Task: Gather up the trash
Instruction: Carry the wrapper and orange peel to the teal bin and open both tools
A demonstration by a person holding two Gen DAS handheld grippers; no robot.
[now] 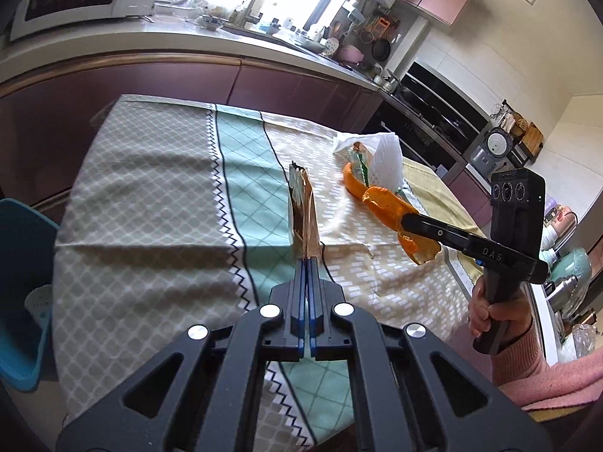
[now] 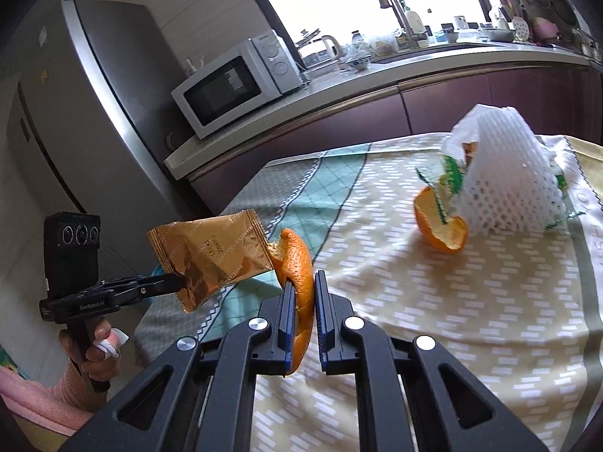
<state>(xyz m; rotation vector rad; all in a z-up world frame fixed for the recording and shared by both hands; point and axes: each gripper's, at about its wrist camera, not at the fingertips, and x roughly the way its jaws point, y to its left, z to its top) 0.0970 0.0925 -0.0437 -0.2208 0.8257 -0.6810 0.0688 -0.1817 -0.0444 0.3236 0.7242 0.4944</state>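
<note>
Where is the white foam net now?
The foam net lies at the table's far right in the right wrist view, beside an orange peel and a green wrapper.

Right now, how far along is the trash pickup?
Nothing visibly binned yet. In hand: left hand-held gripper is shut on the gold wrapper, and right hand-held gripper pinches an orange peel, both lifted. Left on the table: a second peel piece, white foam net, green-and-white wrapper.
</note>
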